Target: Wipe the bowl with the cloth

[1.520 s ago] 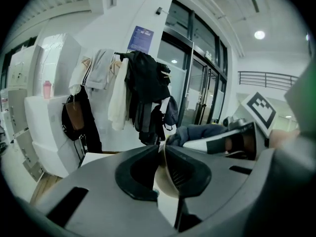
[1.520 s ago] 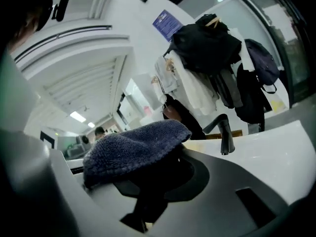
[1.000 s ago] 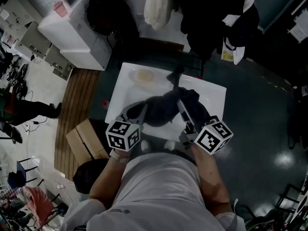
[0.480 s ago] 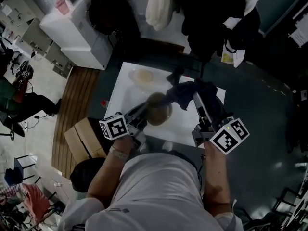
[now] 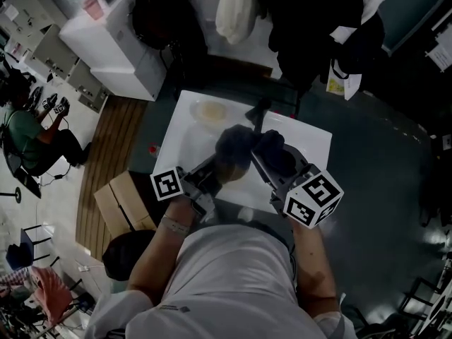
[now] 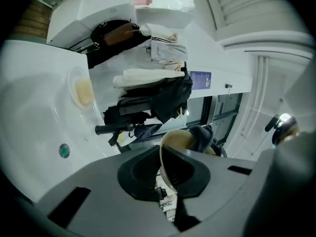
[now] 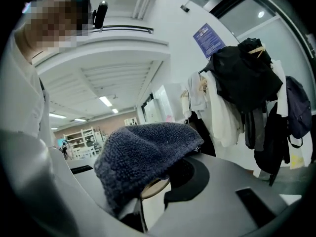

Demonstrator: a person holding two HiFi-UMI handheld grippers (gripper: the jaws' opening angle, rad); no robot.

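Presently the person is holding the bowl [image 6: 178, 139] up off the white surface [image 5: 185, 134], between the two tools, not resting it down. Left tool [image 6: 168, 174] is clenching the bowl's rim: one jaw is sitting inside the wall and the other outside. That is tipping the bowl on edge with its open side facing the other tool, probably to give the cloth a clear way in.

Right tool [image 7: 153, 191] is gripping the dark blue-grey cloth [image 7: 143, 162], bunched and draping over the jaw tips so the towelling, not the hard jaws, is meeting the bowl. A pale edge that looks like the bowl's rim is showing just under the cloth in the right gripper view, so the two are touching or very nearly so. From the head view the cloth is lying as a dark mass over the bowl, hiding most of it.

Judging by this, the wiping step is under way, with the rim pinch serving as the steady hold against the rubbing.

A shallow tan dish [image 5: 210, 111] is sitting on the far part of the surface, well apart from the work.
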